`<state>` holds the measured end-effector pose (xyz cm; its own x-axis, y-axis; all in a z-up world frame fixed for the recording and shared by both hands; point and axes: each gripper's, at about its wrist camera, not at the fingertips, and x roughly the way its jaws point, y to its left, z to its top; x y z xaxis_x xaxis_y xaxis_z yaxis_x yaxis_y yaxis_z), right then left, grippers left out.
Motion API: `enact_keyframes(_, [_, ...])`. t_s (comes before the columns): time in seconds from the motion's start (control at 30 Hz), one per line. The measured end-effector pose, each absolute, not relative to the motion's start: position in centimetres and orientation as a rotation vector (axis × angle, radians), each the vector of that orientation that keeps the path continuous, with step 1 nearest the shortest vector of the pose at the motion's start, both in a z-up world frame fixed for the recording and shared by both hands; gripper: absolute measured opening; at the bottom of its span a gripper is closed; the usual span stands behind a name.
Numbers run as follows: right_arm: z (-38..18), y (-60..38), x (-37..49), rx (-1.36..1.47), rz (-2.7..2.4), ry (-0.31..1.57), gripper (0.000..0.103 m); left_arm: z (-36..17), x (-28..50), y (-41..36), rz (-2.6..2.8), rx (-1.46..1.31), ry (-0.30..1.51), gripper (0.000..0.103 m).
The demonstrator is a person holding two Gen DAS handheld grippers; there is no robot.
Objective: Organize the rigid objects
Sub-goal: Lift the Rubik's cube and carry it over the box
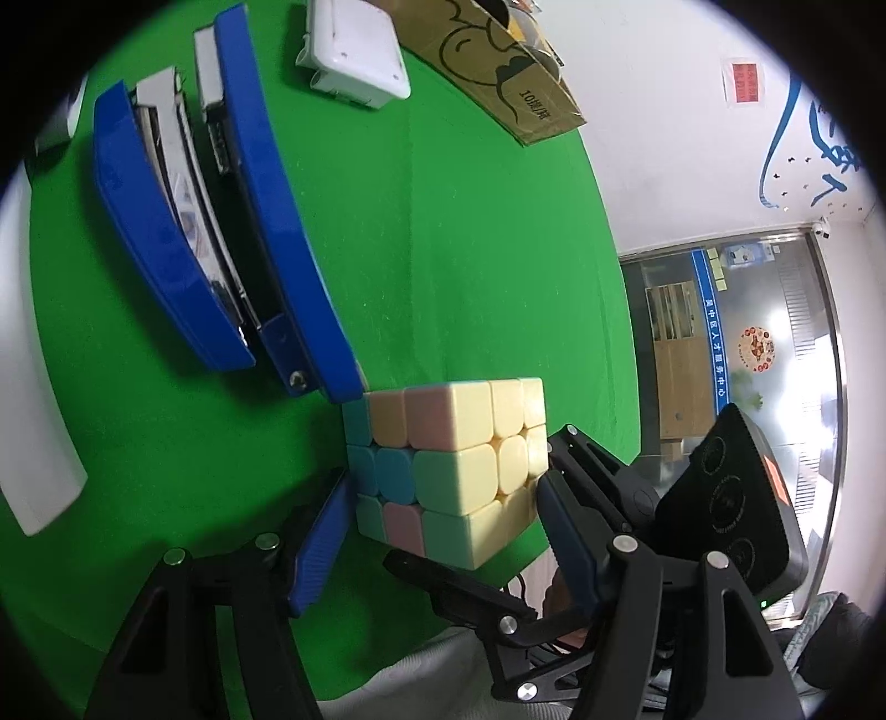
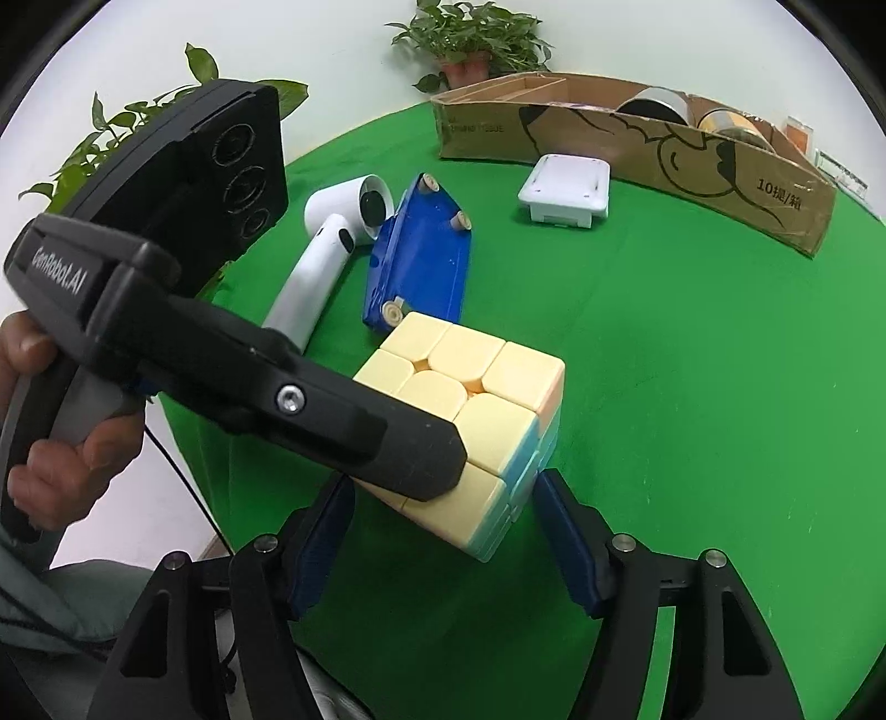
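A pastel puzzle cube [image 1: 448, 465] rests near the front edge of the green table [image 1: 454, 249]. My left gripper [image 1: 443, 515] has its blue pads on the cube's two sides and is shut on it. In the right wrist view the cube [image 2: 470, 421] sits between the pads of my right gripper [image 2: 443, 526], which also closes on it; the left gripper's black finger lies across the cube's top. A blue stapler [image 1: 221, 221] lies on its side just behind the cube, also seen in the right wrist view [image 2: 421, 260].
A cardboard box [image 2: 637, 144] holding tape rolls stands at the table's back. A white rectangular device [image 2: 565, 188] lies before it. A white hair dryer [image 2: 326, 249] lies left of the stapler. Potted plants [image 2: 470, 44] stand behind the table.
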<state>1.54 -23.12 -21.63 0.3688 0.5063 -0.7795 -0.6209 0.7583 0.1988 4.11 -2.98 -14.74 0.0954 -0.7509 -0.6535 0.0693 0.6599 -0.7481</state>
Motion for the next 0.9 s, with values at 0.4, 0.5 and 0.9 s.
enact_keyframes(0.4, [-18.3, -23.0, 0.8, -0.156, 0.679, 0.849, 0.065, -10.1, 3.5, -3.8, -0.671, -0.524, 1.234, 0.067])
enact_keyframes(0.5, [-16.5, -23.2, 0.6, -0.161, 0.667, 0.803, 0.065, -8.3, 3.6, -4.2, -0.675, -0.496, 1.192, 0.067])
enact_keyframes(0.9, [-8.3, -24.0, 1.9, -0.178, 0.588, 0.609, 0.065, -0.4, 6.5, -6.1, -0.726, -0.384, 1.014, 0.067])
